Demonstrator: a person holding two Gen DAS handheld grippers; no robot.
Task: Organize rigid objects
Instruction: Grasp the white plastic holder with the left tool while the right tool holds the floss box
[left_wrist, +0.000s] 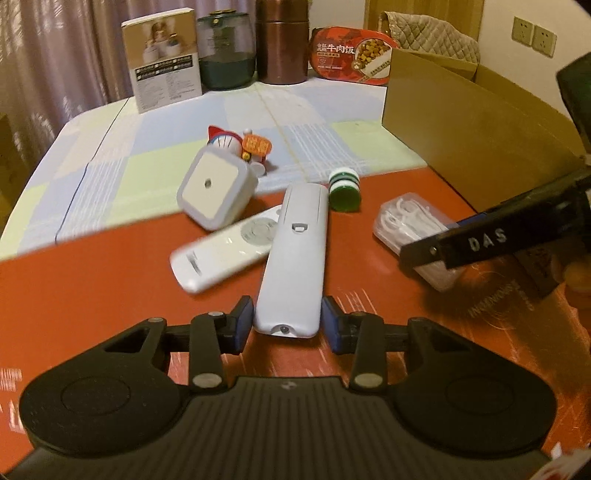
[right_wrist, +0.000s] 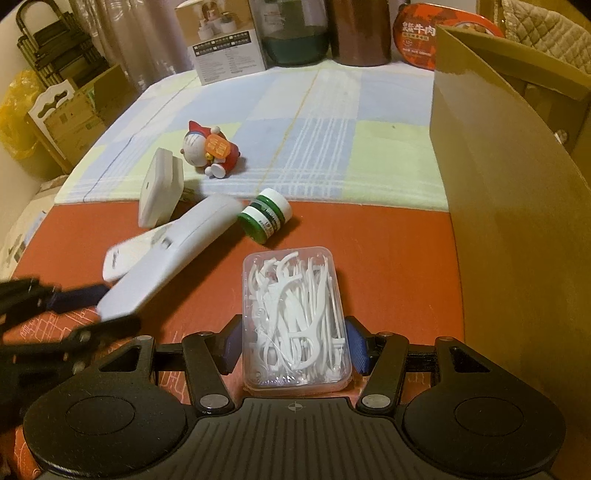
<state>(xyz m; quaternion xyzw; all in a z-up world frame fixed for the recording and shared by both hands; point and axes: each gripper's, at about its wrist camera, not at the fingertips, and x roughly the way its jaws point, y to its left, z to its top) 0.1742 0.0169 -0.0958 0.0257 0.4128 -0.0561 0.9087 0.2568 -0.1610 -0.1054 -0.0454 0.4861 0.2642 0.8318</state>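
At lower left of the right wrist view, the left gripper (right_wrist: 110, 306) is clamping the near end of the grey remote (right_wrist: 166, 266), which is lying across a white remote (right_wrist: 122, 254) on the red mat (right_wrist: 369, 258). Toward centre, the right gripper (right_wrist: 293, 345) is squeezing the clear floss-pick box (right_wrist: 291, 317). At right, a cardboard box (right_wrist: 498, 184) is standing open.

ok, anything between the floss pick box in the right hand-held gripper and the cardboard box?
Nothing lies on the red mat between them. The floss pick box, clamped in the right hand-held gripper, only has to clear the tall near wall of the cardboard box. The green bottle sits off to the left.
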